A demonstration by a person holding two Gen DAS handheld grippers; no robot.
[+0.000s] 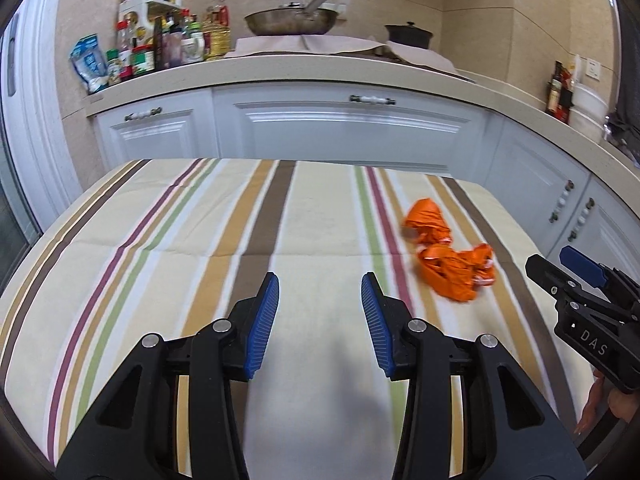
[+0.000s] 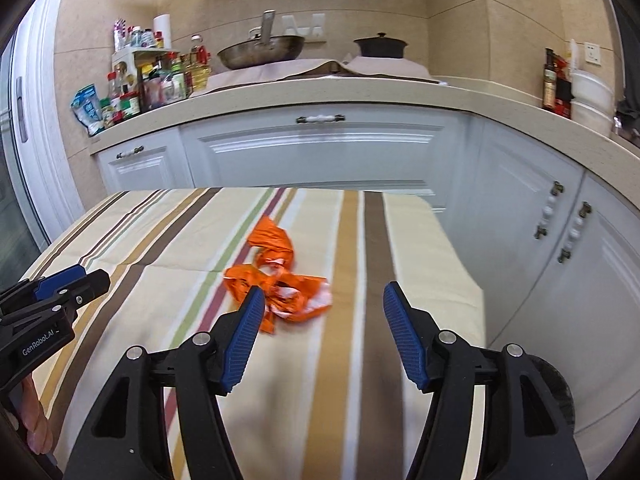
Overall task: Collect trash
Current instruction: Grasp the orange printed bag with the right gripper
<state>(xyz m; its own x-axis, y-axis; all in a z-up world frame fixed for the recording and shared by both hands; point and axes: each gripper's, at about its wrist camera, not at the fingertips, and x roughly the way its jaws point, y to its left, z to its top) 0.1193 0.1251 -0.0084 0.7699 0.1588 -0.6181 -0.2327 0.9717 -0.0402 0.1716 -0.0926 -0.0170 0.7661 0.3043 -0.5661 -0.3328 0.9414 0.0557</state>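
Right gripper (image 2: 323, 296): blue-padded fingers spread wide, holding nothing, poised just short of the crumpled orange wrapper (image 2: 280, 280), presumably lined up to take it. Left gripper (image 1: 320, 286): likewise wide apart and empty, hovering left of the wrapper, well apart from it. Wrapper lay loose on the striped tablecloth (image 2: 160, 240), untouched, right of the cloth's centre. No bin for the trash was visible.
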